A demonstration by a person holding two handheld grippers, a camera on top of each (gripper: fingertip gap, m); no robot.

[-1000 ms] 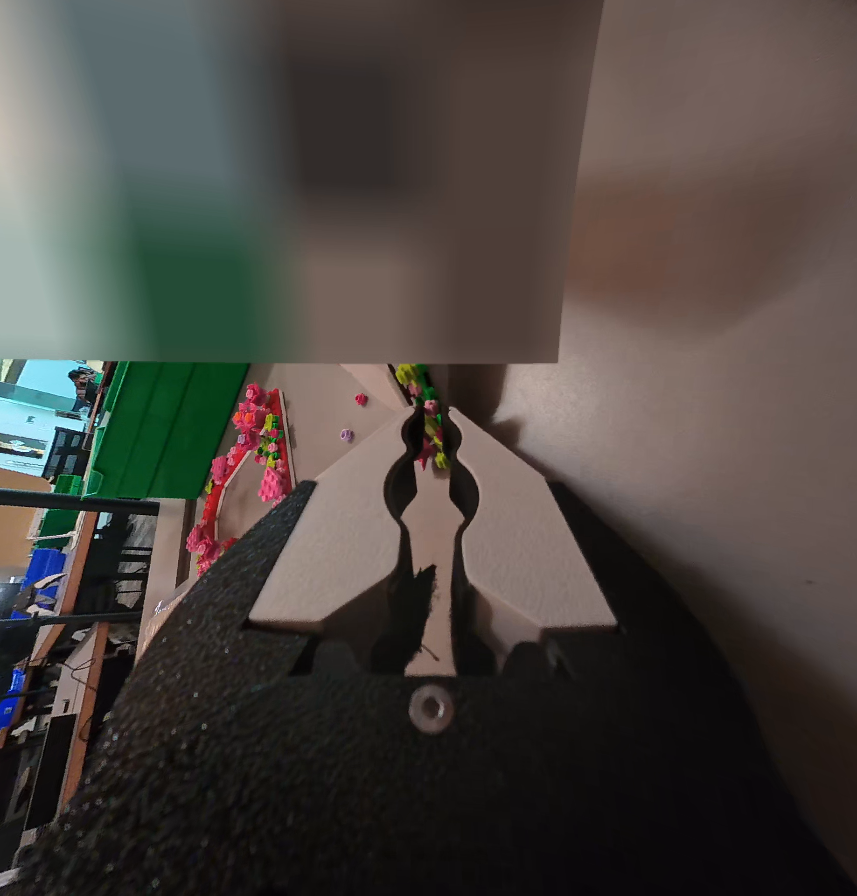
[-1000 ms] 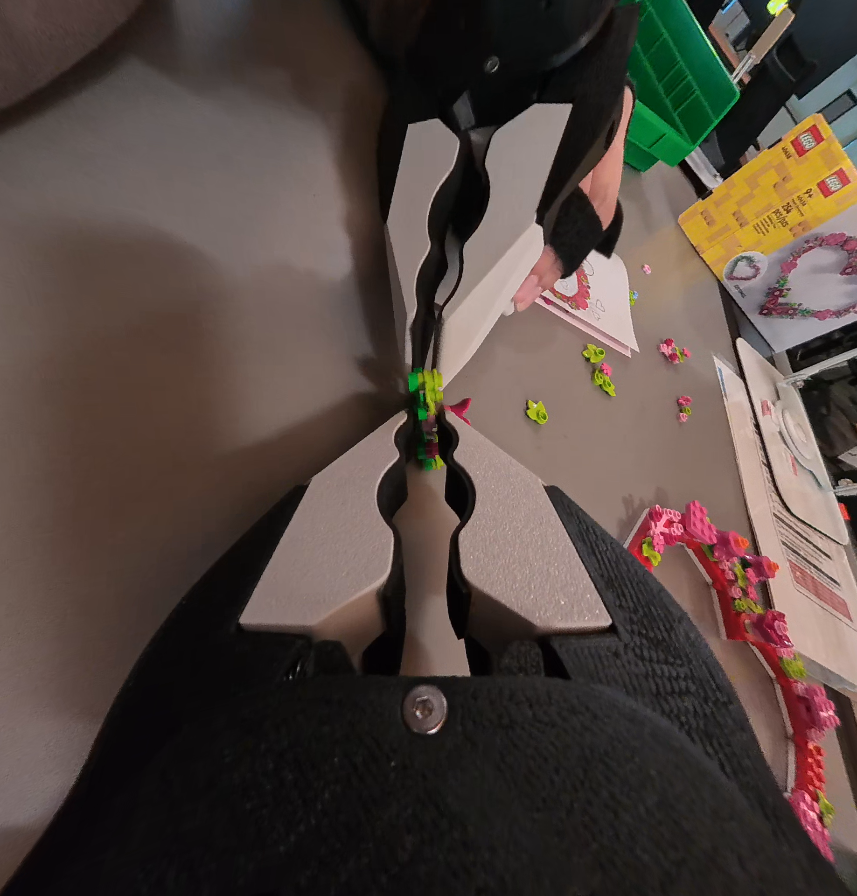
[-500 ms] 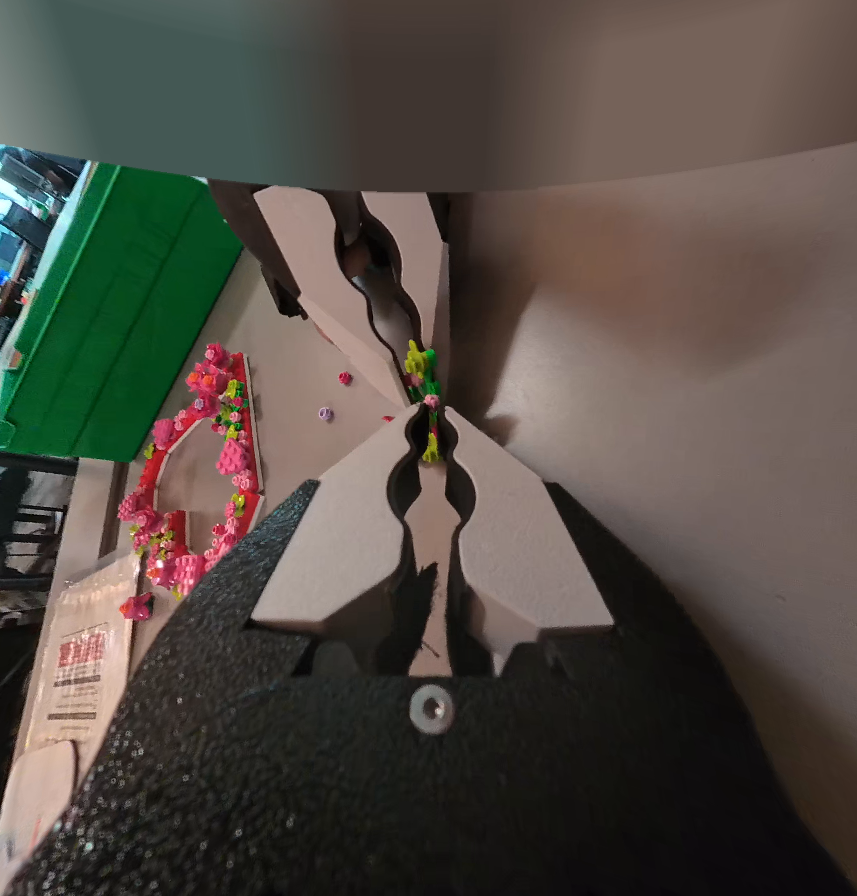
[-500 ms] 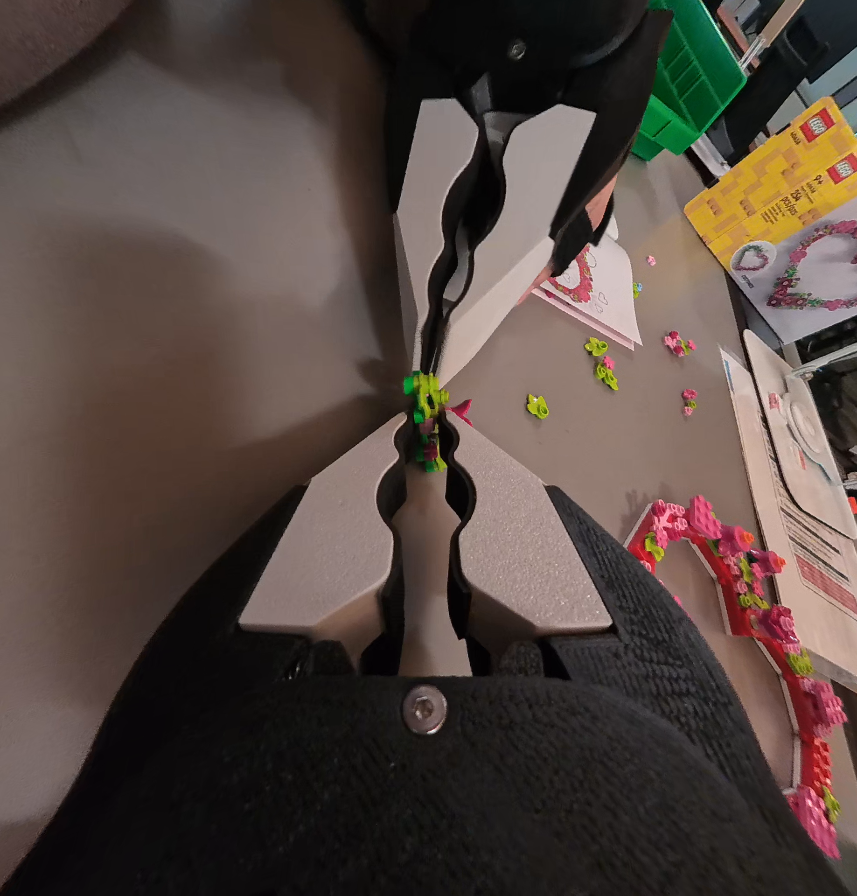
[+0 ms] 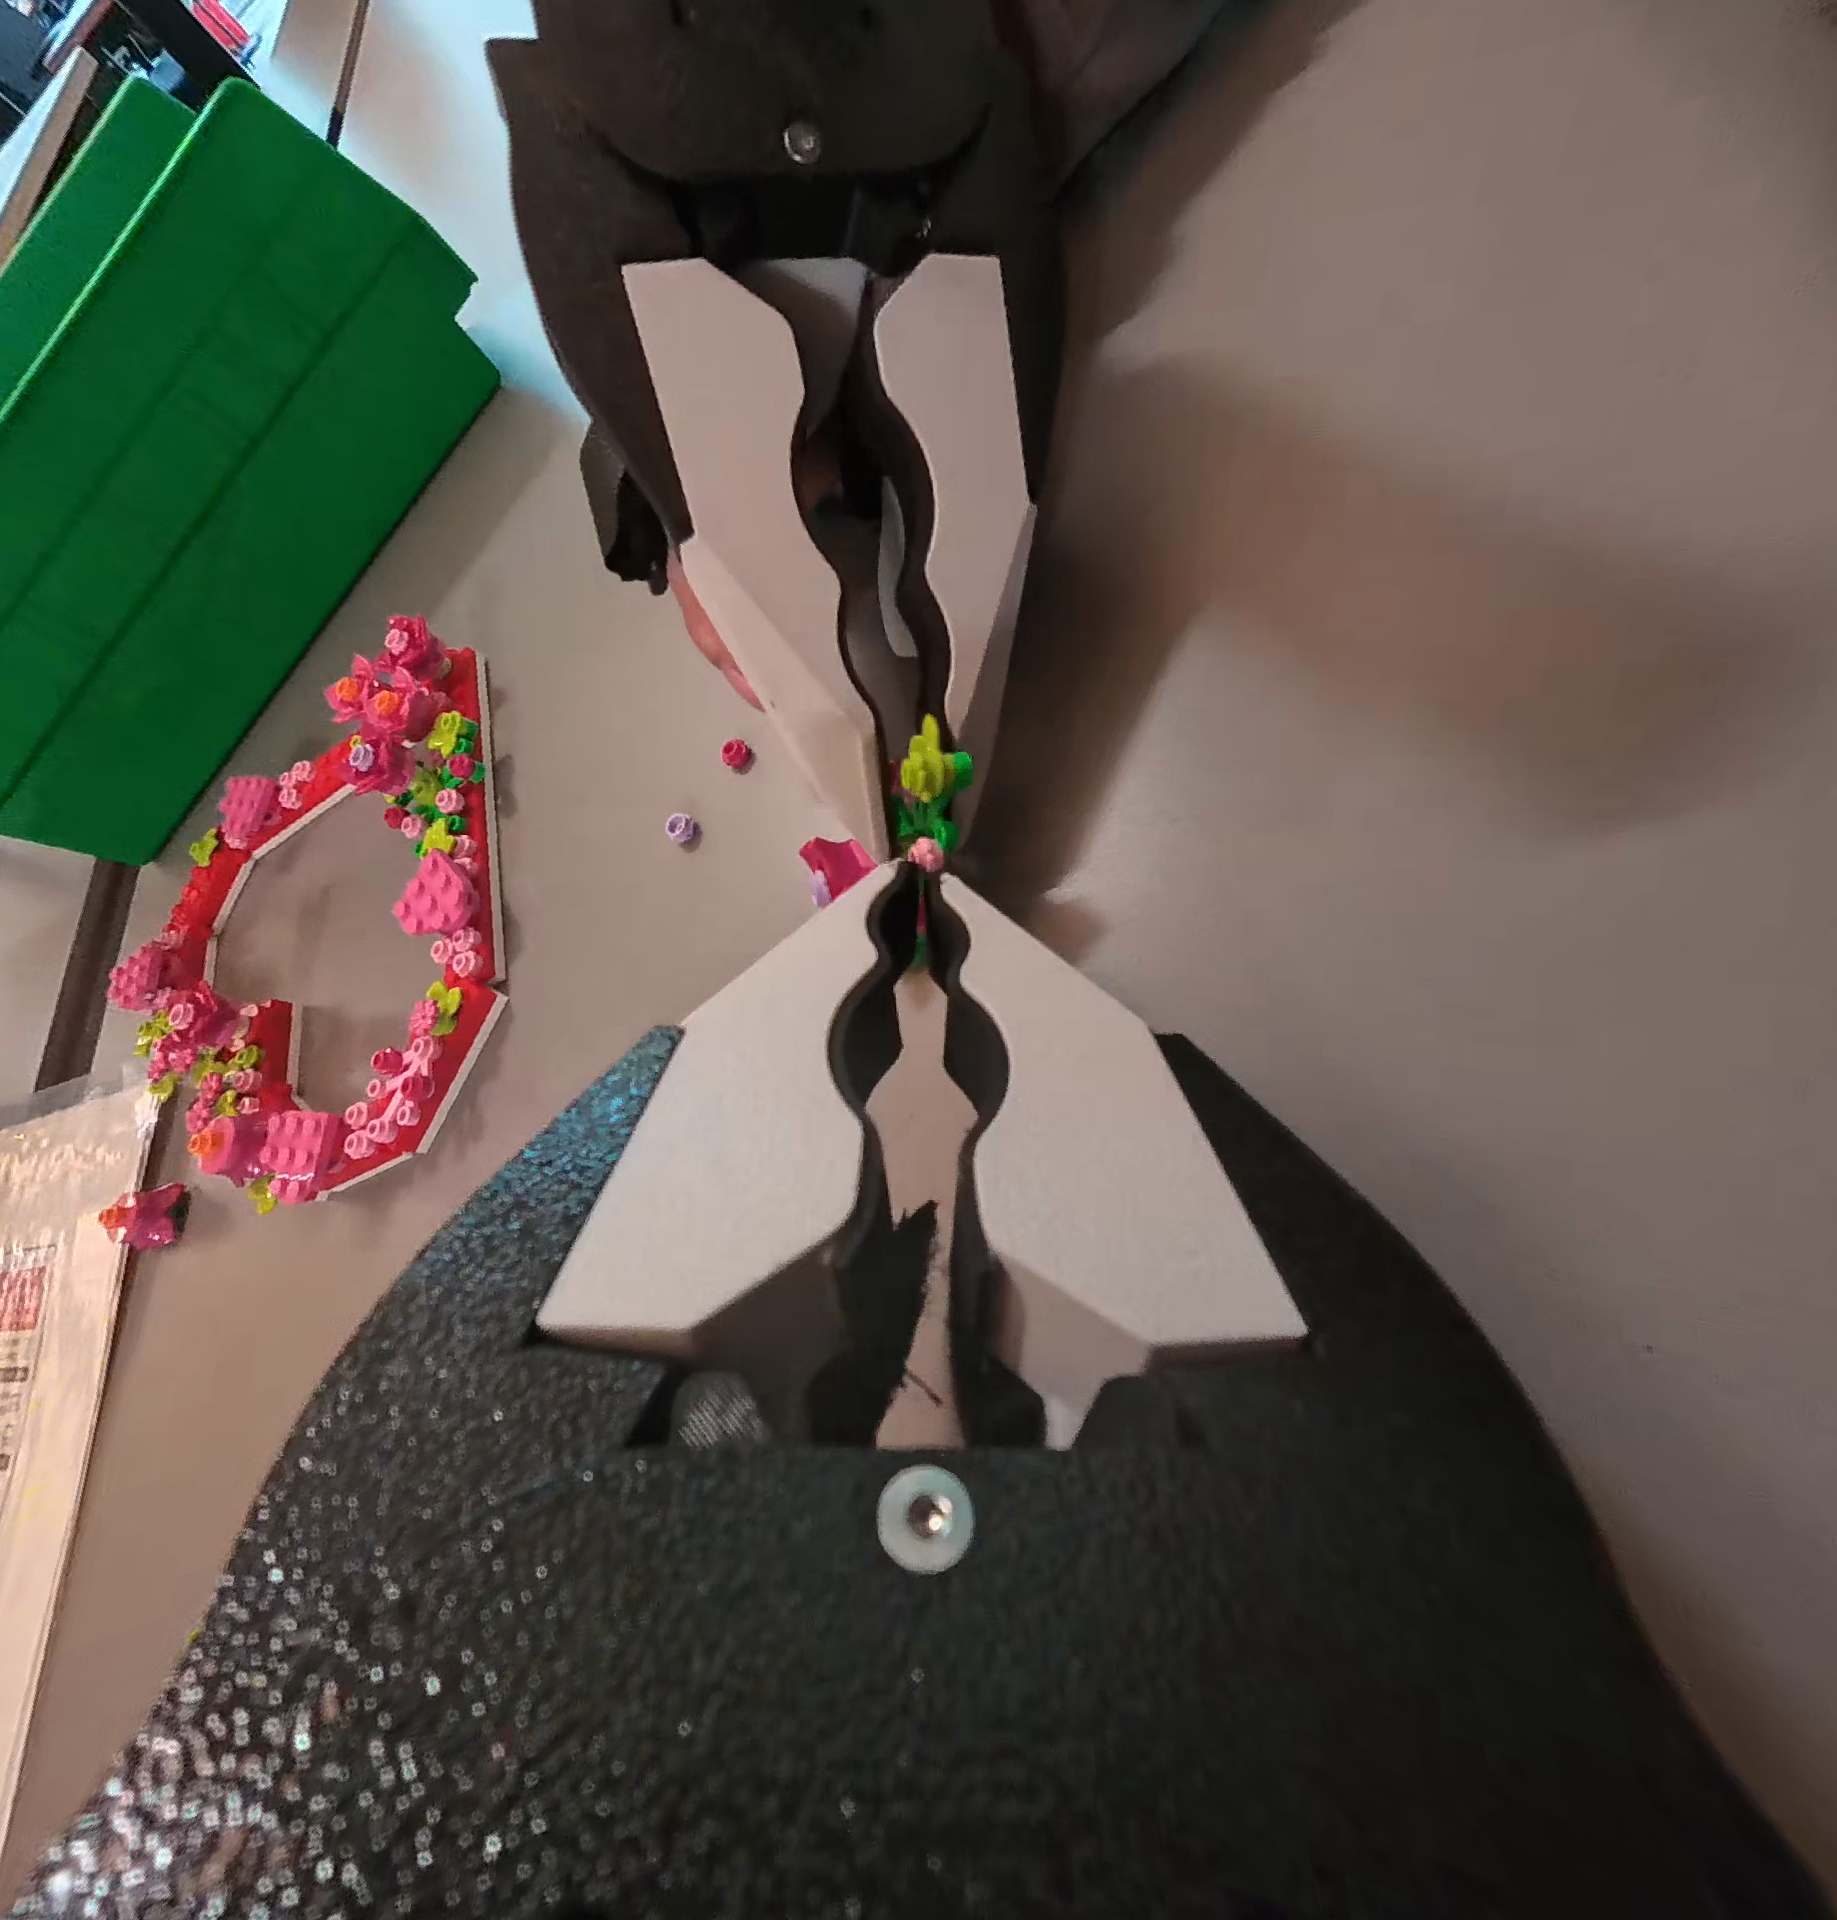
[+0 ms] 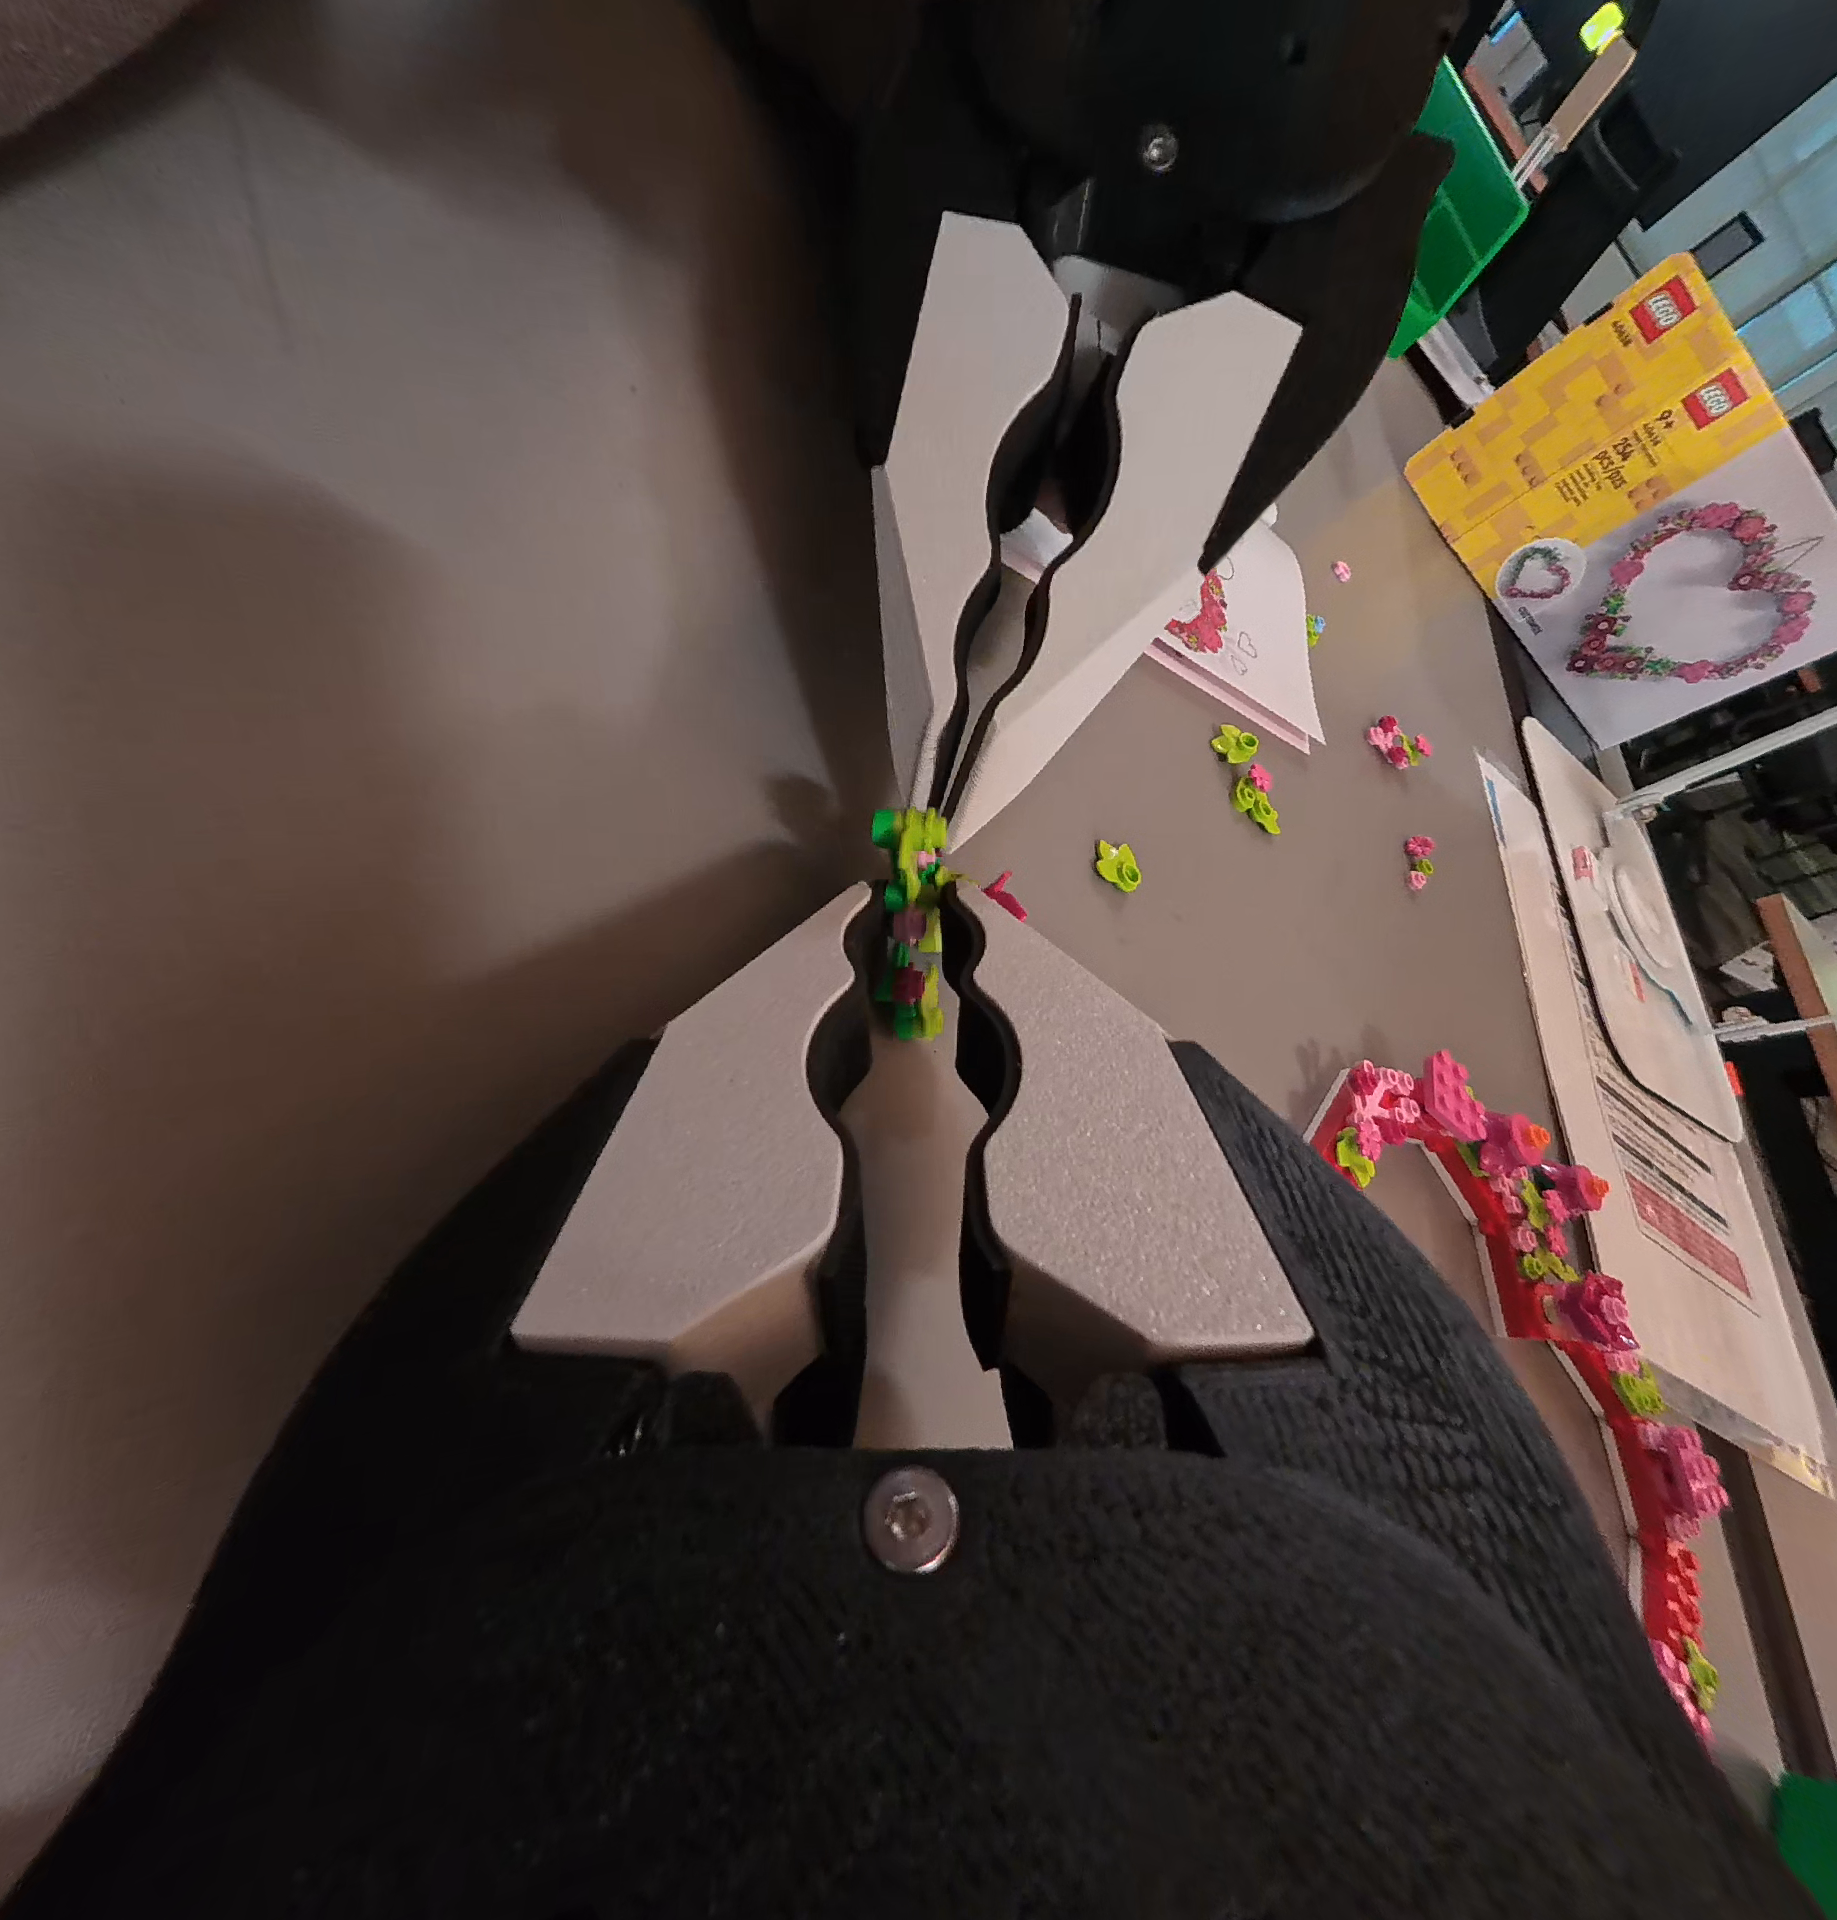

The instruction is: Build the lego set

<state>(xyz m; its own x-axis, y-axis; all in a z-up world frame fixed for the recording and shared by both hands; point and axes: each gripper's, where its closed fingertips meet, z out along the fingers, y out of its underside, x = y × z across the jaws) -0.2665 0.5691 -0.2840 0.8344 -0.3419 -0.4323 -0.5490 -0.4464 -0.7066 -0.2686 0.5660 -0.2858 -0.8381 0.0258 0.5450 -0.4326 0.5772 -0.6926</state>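
A small cluster of green and lime leaves with pink flowers (image 5: pixel 930 781) is held just above the grey table between both grippers, which meet tip to tip. My left gripper (image 5: pixel 919 883) is shut on its near end. My right gripper (image 6: pixel 909 906) is shut on the cluster (image 6: pixel 909 961), which sits between its fingers. The left gripper (image 6: pixel 933 826) comes in from above in the right wrist view. The right gripper (image 5: pixel 919 821) comes in from above in the left wrist view. A red heart frame with pink flowers (image 5: pixel 431 904) lies on the table to the side and also shows in the right wrist view (image 6: pixel 1516 1195).
A green bin (image 5: pixel 187 416) stands beyond the heart. Loose pieces lie near the tips: a pink stud (image 5: pixel 734 753), a lilac stud (image 5: pixel 680 828), lime leaves (image 6: pixel 1116 862). An open booklet (image 6: pixel 1257 644), a yellow box (image 6: pixel 1620 468) and printed sheets (image 6: pixel 1672 1195) lie farther out. Both grippers' tips are close together, under 4 cm apart. My right gripper's tips are some 8 cm from the lilac stud (image 5: pixel 680 828).
The left wrist view has tilted down, so the right gripper and the heart frame show more fully. Both grippers stay shut and tip to tip on the cluster.
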